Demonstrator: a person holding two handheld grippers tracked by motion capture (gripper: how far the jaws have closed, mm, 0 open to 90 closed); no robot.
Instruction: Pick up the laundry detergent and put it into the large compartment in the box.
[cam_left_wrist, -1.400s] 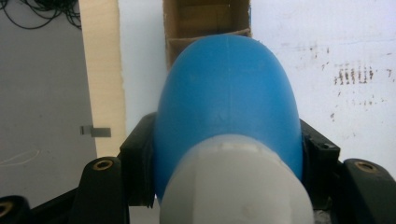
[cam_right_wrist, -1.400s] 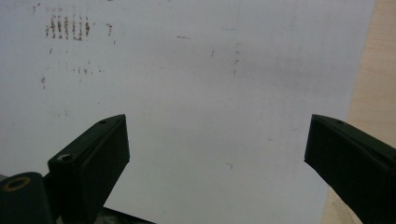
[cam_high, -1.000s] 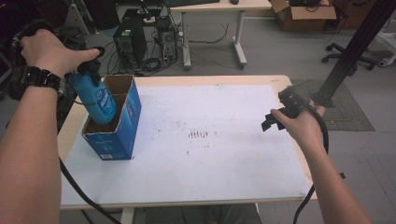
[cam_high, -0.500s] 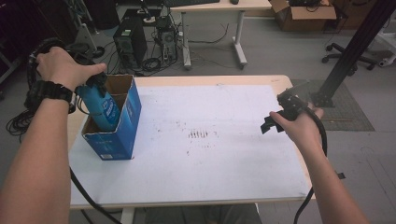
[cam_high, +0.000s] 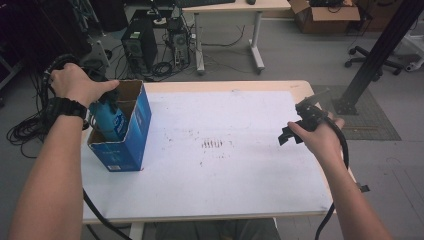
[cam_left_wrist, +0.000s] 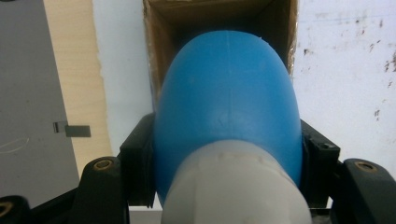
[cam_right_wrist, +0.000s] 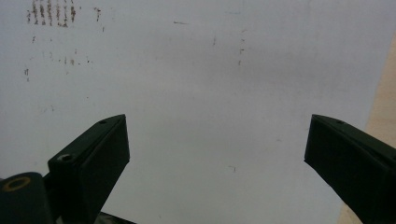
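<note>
Left gripper (cam_left_wrist: 224, 186) clamped on round blue plastic bottle (cam_left_wrist: 226, 102), halfway inside tall blue cardboard box (cam_high: 131, 131) at left of frame. Could snag on box rim (cam_left_wrist: 154, 60) (tight fit) and tip it. Right gripper (cam_right_wrist: 217, 154) wide apart, holding nothing, over stained white table (cam_high: 225, 175) at right; nothing blocking.

The bench (cam_high: 240, 200) has a white top with pale wooden edges; dark smudges (cam_high: 212, 145) mark its middle. An open blue box (cam_high: 127, 142) stands at nine o'clock.
</note>
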